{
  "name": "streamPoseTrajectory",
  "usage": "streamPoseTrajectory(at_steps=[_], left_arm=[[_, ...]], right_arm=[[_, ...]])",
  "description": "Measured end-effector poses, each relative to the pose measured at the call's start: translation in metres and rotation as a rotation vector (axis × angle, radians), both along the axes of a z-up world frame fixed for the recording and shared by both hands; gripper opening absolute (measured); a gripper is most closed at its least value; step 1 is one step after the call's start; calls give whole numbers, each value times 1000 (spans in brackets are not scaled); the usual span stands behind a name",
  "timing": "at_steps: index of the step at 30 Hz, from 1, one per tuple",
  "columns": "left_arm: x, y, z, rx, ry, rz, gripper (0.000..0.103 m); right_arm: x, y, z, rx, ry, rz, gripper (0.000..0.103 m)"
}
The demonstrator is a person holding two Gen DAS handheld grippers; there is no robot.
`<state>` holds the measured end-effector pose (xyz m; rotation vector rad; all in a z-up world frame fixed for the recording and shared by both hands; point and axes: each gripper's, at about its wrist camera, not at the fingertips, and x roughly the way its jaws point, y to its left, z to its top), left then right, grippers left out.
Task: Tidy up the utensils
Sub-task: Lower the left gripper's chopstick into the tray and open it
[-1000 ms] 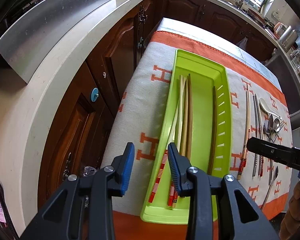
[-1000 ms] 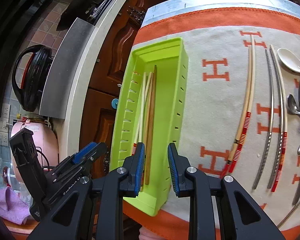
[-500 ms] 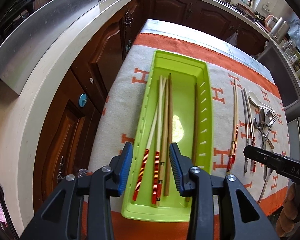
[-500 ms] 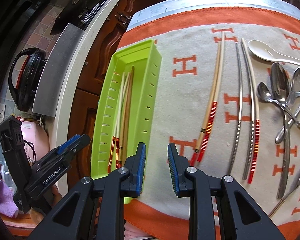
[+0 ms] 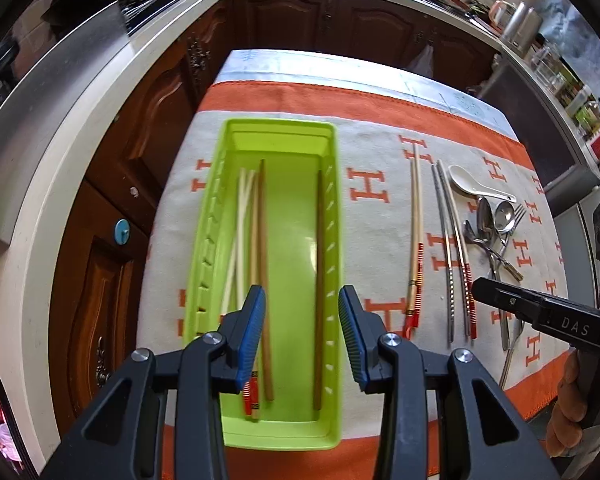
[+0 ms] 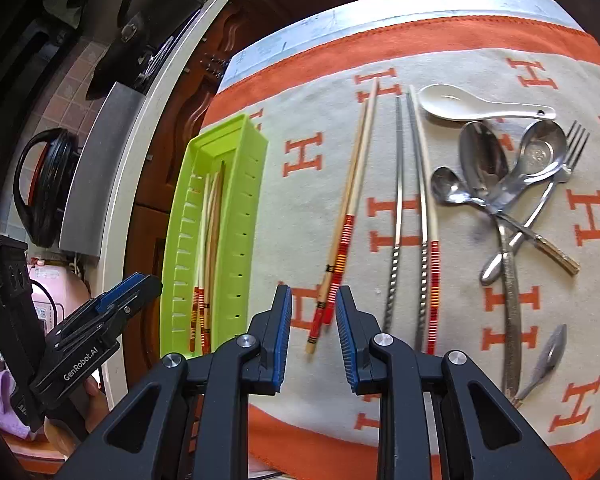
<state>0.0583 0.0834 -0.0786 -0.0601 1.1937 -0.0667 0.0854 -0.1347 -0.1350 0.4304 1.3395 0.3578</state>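
A lime green tray [image 5: 336,240] lies lengthwise on the cloth and holds several chopsticks [image 5: 244,216], pale ones with red bands and brown ones. My left gripper [image 5: 302,300] hovers open over the tray's near end with nothing between its fingers. To the right lie a red-banded bamboo chopstick pair [image 6: 350,208], metal chopsticks [image 6: 397,216], a white spoon [image 6: 480,108] and a heap of steel spoons with a fork [image 6: 500,184]. My right gripper [image 6: 310,304] hangs open just above the handle ends of the bamboo pair, not gripping them.
An orange and beige cloth [image 6: 308,92] with H letters covers the table. Left of the table run a pale countertop [image 5: 60,152] and brown cabinet doors [image 5: 112,264]. A black kettle [image 6: 44,188] stands beyond the counter. A hand [image 5: 572,412] holds the right gripper.
Both grippers slid to the right. The left came from beside the tray to above its near end. The right left the tray's edge and now hangs over the bamboo chopstick pair.
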Motion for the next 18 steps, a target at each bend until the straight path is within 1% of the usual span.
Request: streamPoseTrajectory(at_steps=[8,18], left_arm=[[18,-38,-1,-9,10,-63,36],[43,-68,-19,-36,61,-102,36]], right_arm=[[4,-31,-7,-1,9,-48,24],[7,-51,-23,4,25,-68,24]])
